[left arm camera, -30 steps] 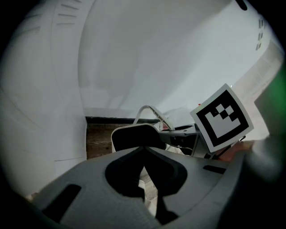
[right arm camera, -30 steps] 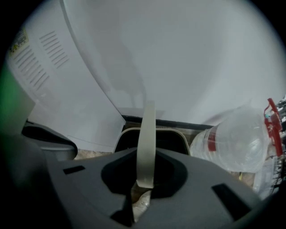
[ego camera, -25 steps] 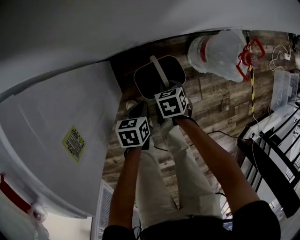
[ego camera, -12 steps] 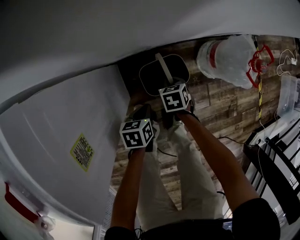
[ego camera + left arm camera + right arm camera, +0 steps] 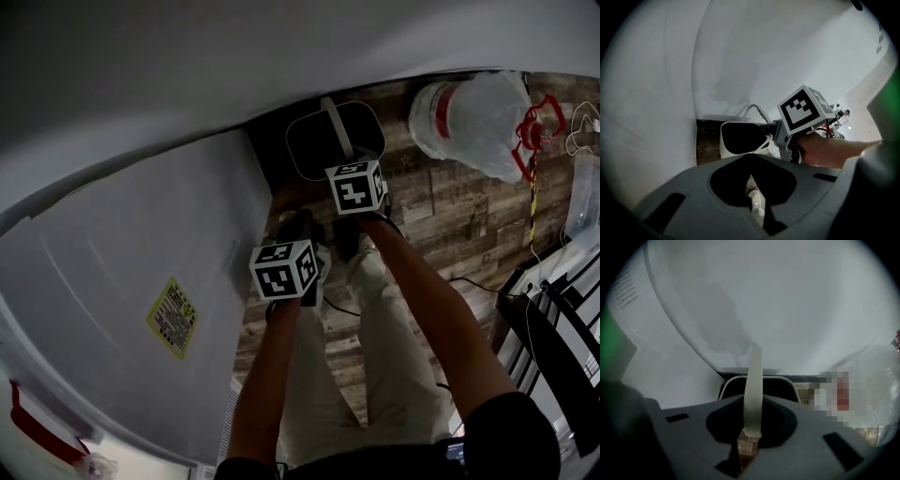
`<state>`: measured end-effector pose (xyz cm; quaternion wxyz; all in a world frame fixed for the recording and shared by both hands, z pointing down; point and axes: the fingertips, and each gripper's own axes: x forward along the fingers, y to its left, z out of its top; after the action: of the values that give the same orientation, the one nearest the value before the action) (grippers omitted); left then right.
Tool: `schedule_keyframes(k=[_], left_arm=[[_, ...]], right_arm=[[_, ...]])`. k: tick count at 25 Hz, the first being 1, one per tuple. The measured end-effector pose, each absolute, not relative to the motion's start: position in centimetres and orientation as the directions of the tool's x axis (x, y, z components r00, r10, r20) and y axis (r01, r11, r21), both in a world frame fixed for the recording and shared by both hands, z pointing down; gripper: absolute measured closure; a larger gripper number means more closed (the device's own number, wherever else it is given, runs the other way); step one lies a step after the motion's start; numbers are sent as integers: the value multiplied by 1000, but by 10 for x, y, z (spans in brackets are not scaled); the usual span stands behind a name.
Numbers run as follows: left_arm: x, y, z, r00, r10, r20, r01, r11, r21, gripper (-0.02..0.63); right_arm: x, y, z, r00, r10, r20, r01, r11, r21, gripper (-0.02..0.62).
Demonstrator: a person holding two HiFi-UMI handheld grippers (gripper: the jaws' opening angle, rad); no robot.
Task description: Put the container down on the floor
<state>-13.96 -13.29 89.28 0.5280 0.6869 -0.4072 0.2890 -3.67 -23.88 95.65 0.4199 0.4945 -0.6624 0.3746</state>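
Container (image 5: pixel 317 152), a rounded-rectangular white plastic tub, faces mouth-up over the wood-plank floor (image 5: pixel 441 211). Its flat handle (image 5: pixel 753 390) stands upright, pinched in the right gripper (image 5: pixel 749 437) jaws. The left gripper (image 5: pixel 751 159) jaws are closed and empty.

Likely home: wood-plank floor (image 5: pixel 441 211), big white appliance (image 5: pixel 131 272) with yellow label (image 5: pixel 173 317), black railing (image 5: pixel 553 328)
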Motion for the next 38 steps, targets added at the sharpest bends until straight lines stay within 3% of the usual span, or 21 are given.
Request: schedule_keyframes(k=[7, 38], left_arm=[[-141, -128, 901, 492, -245, 835, -869, -93, 485, 592], [-67, -86, 932, 522, -94, 848, -840, -226, 493, 592]], right_arm=[[-40, -235, 960, -166, -379, 910, -973, 212, -89, 561], [35, -155, 999, -148, -308, 940, -988, 91, -126, 563]])
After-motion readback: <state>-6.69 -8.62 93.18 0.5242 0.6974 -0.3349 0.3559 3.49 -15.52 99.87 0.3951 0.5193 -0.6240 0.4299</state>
